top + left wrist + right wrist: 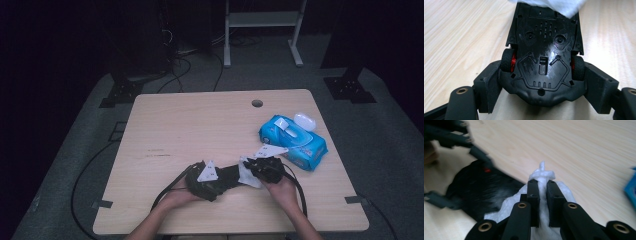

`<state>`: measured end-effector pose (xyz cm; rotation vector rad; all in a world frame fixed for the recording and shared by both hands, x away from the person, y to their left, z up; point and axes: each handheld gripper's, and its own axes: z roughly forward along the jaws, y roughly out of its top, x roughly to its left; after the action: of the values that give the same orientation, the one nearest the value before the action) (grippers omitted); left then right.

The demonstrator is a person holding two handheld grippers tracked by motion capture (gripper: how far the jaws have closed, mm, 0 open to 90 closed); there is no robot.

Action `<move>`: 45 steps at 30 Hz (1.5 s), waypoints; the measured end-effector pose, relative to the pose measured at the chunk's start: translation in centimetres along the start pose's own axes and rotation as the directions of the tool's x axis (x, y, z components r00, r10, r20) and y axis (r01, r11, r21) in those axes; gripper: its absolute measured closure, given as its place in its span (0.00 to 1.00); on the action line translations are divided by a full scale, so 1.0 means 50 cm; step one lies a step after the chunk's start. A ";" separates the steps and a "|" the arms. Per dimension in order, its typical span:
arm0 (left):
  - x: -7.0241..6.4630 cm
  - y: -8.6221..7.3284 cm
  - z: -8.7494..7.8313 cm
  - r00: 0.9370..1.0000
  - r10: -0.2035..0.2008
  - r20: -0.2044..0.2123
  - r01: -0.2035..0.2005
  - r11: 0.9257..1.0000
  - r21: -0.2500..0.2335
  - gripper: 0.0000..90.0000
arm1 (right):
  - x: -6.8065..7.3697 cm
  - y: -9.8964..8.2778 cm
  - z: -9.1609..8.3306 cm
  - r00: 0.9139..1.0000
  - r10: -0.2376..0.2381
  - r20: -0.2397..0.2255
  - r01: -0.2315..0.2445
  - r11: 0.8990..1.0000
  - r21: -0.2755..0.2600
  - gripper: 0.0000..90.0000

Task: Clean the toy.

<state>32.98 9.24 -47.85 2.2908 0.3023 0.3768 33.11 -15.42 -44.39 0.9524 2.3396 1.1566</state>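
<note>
A black toy car (544,50) with red wheel hubs lies belly-up between the jaws of my left gripper (544,85), which is shut on its sides near one axle. In the high view the car (229,178) is held just above the table's front, with the left gripper (220,181) on its left end. My right gripper (543,187) is shut on a bunched white wipe (541,173), and the wipe (248,175) rests against the car's far end (481,192). The wipe's edge (554,5) overlaps the car's underside. In the high view the right gripper (256,170) meets the car from the right.
A blue pack of wet wipes (292,142) lies at the right of the wooden table (200,125), with a small white case (304,121) behind it. A cable hole (257,103) sits near the far edge. Cables trail off the table's front.
</note>
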 end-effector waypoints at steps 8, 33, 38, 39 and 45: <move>0.013 -0.007 -0.006 1.000 -0.023 -0.011 0.024 1.000 0.007 0.27 | -0.007 -0.008 0.002 1.000 0.022 -0.001 -0.022 0.999 0.029 0.91; 0.028 -0.014 -0.010 0.996 -0.074 -0.047 0.074 0.997 0.004 0.27 | 0.019 -0.004 0.014 0.999 -0.009 -0.040 0.011 0.999 0.040 0.91; 0.024 -0.013 -0.007 0.996 -0.067 -0.055 0.068 0.998 0.009 0.27 | 0.067 0.003 0.043 0.991 -0.055 -0.119 0.055 0.998 0.004 0.91; 0.025 -0.014 -0.007 0.996 -0.067 -0.054 0.068 0.998 0.009 0.27 | 0.081 0.005 0.048 0.989 -0.091 -0.114 0.091 0.996 0.000 0.91; 0.025 -0.011 -0.007 0.996 -0.079 -0.047 0.079 0.997 -0.003 0.26 | 0.054 0.004 0.035 0.996 -0.071 -0.061 0.072 0.997 0.015 0.91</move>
<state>33.98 10.25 -47.80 2.2635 0.4151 0.3902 32.32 -12.46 -45.35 0.8437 2.4145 1.1539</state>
